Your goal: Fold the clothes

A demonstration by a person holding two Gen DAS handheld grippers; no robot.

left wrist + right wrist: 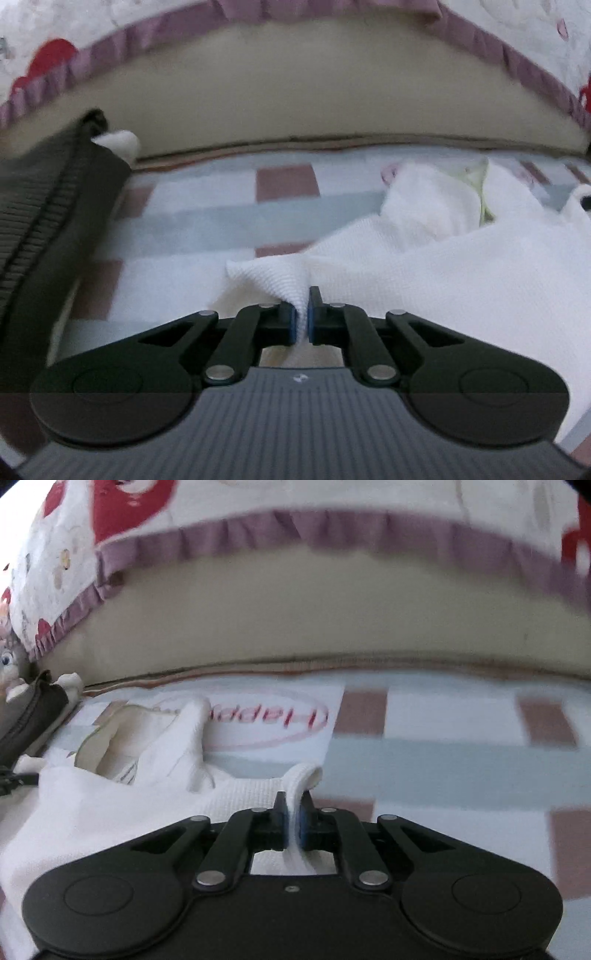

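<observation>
A white knitted garment (461, 266) lies rumpled on a checked bed sheet (207, 218). My left gripper (303, 310) is shut on a pinched corner of the garment at its left edge. In the right wrist view the same white garment (110, 805) spreads to the left. Its right edge stands up in a fold, and my right gripper (293, 819) is shut on that fold. A pale green collar lining (480, 192) shows at the garment's far end. The cloth under both grippers is hidden.
A dark ribbed garment (44, 229) lies along the left side of the sheet. A beige headboard cushion (314, 110) closes off the far side, under a ruffled purple-trimmed cover (332, 535). The checked sheet (461, 749) runs on to the right.
</observation>
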